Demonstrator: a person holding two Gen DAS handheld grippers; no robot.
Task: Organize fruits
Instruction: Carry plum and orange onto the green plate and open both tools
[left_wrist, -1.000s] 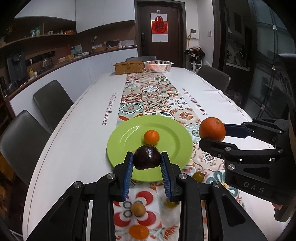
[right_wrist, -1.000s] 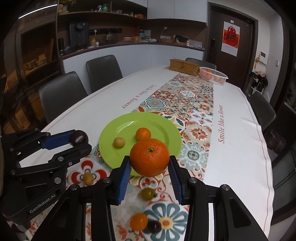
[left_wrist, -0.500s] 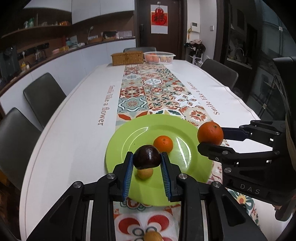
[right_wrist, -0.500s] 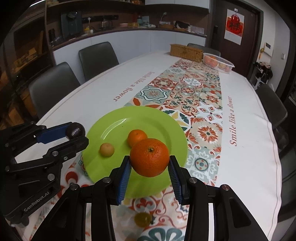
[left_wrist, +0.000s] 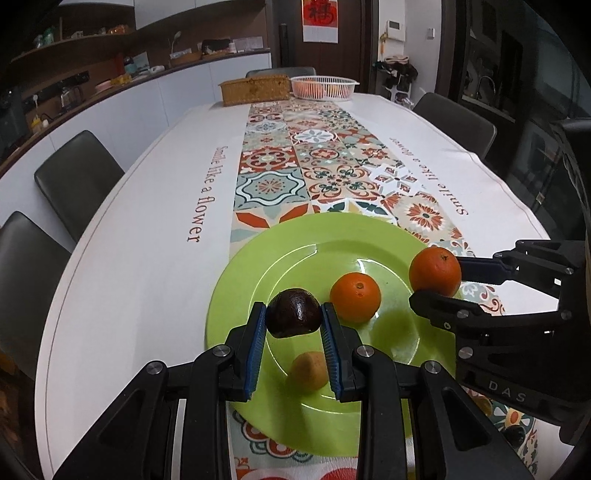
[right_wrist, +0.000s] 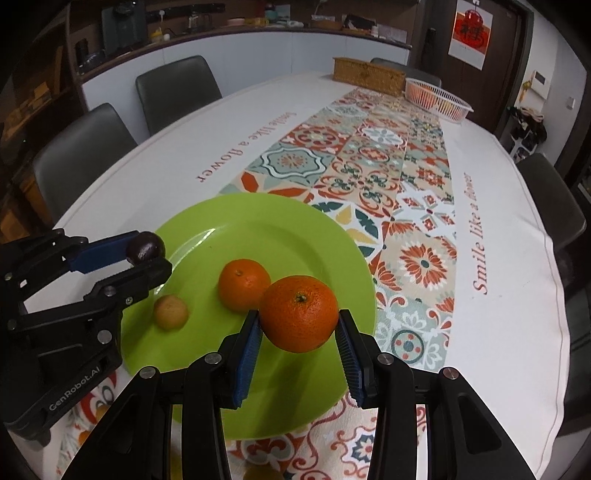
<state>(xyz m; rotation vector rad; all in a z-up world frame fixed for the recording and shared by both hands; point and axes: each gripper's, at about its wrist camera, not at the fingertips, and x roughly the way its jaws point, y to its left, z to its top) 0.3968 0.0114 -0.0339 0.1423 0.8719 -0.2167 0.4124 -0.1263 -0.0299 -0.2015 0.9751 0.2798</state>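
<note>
Fruit hangs over the green plate (left_wrist: 258, 258) on the worktop (left_wrist: 147, 229) so you can set it beside the small orange (left_wrist: 355, 296): your left claw (left_wrist: 293, 325) pinches a dark fruit (left_wrist: 293, 313), your right claw (right_wrist: 298, 332) pinches the large orange (right_wrist: 298, 313).

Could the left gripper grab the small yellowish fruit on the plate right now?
Probably not: the left gripper is shut on the dark fruit, so its jaws are full. The small yellowish fruit lies uncovered on the green plate right beneath them.
</note>
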